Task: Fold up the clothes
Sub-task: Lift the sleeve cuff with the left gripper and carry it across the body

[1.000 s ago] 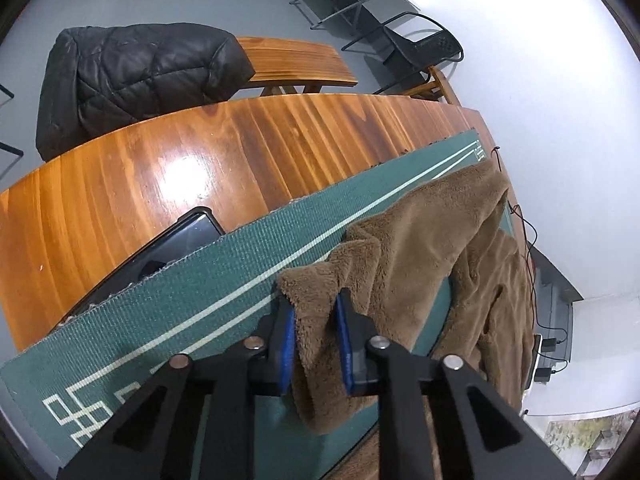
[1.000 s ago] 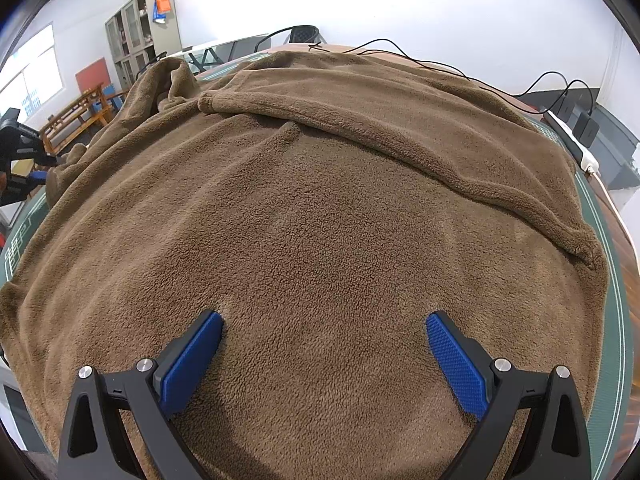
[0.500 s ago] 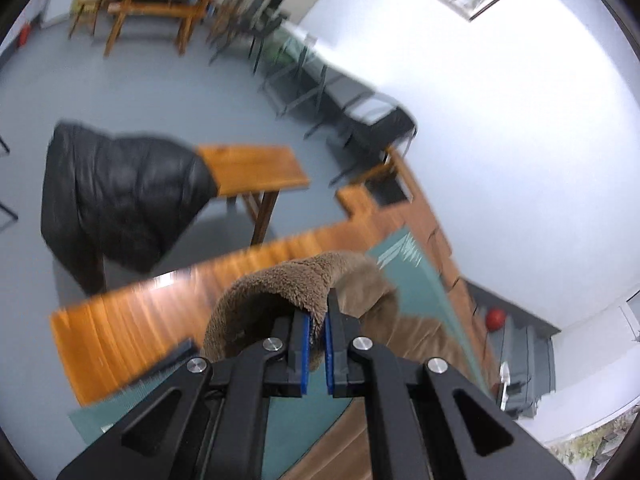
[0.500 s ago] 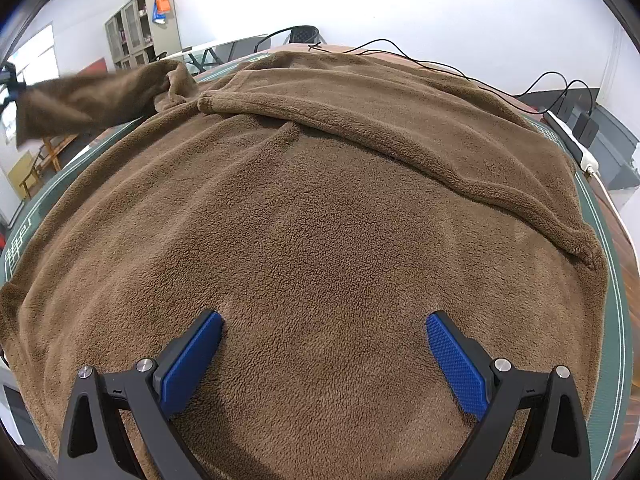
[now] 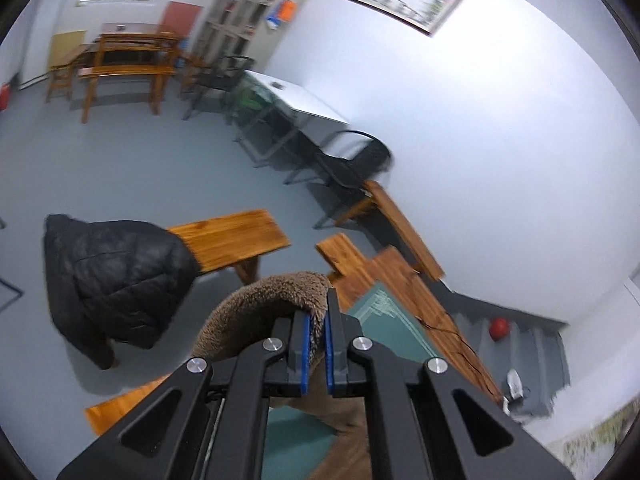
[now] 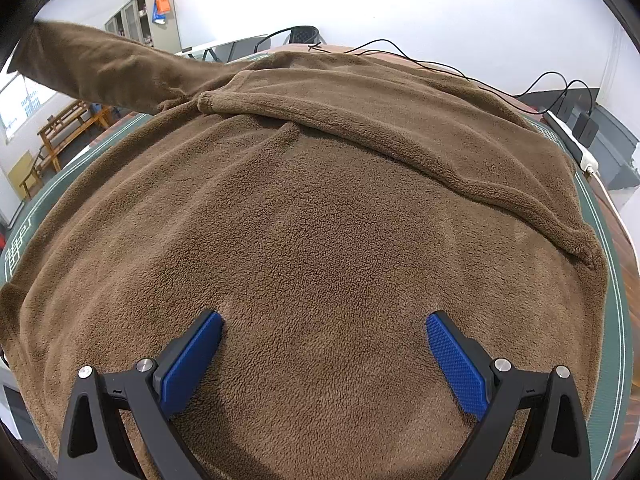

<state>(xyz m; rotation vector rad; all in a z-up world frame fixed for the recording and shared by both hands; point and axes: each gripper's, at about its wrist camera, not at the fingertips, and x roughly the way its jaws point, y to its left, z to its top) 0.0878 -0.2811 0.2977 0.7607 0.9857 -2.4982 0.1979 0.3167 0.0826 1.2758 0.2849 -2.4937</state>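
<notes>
Left gripper is clamped on the fleece sleeve – raised. Right gripper is spread wide – nothing gripped, fleece beneath.

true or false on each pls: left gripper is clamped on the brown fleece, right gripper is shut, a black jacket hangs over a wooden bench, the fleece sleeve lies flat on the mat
1. The left gripper is clamped on the brown fleece. True.
2. The right gripper is shut. False: its jaws stand wide open over the fleece body.
3. A black jacket hangs over a wooden bench. True.
4. The fleece sleeve lies flat on the green mat. False: it is raised in the air toward the upper left.
</notes>
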